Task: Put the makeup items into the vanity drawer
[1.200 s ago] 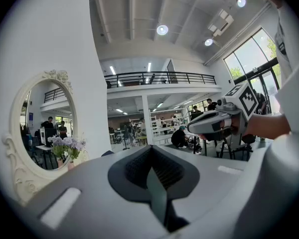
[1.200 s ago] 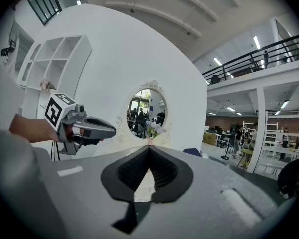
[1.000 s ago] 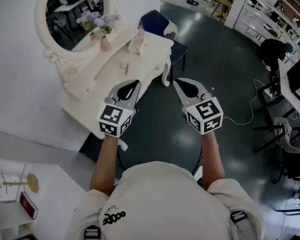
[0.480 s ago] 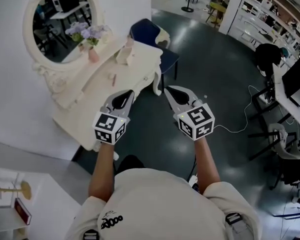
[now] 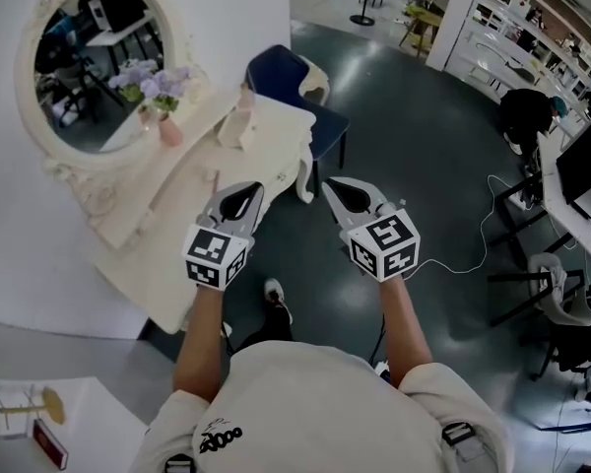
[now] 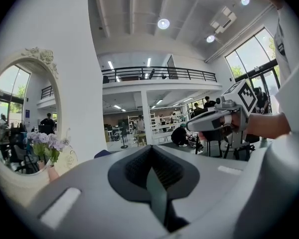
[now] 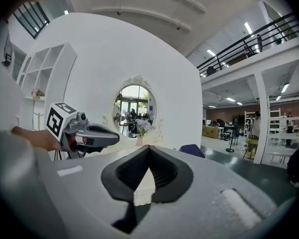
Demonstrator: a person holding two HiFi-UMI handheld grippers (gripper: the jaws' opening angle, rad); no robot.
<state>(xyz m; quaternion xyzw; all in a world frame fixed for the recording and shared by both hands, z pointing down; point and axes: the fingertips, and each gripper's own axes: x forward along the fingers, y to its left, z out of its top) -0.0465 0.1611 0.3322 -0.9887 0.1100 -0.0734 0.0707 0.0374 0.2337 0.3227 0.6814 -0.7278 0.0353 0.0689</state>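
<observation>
Fingers (image 6: pixel 99 183) of the left gripper (image 5: pixel 248 193) are pressing together with nothing between them, and the right gripper (image 5: pixel 333 185) is doing the same (its tips are meeting in a closed point, empty too). Both are hovering side by side, apart, pointing away from the person over the dark floor (image 5: pixel 424 166) just beside the vanity (image 5: pixel 177 215). On the vanity top a thin stick-like makeup item (image 5: pixel 217 178) is lying flat, its long axis running roughly away from the person along the tabletop; it is too small to tell which end is which. The drawer cannot be made out from here. Compared with a second ago, the vanity and its oval mirror (image 5: pixel 89 67) are sitting further left in the head view, and a shoe (image 5: pixel 274 299) is now showing below the grippers. A pink vase (image 5: pixel 169 133) is holding purple flowers (image 5: pixel 153 79) near the mirror.
</observation>
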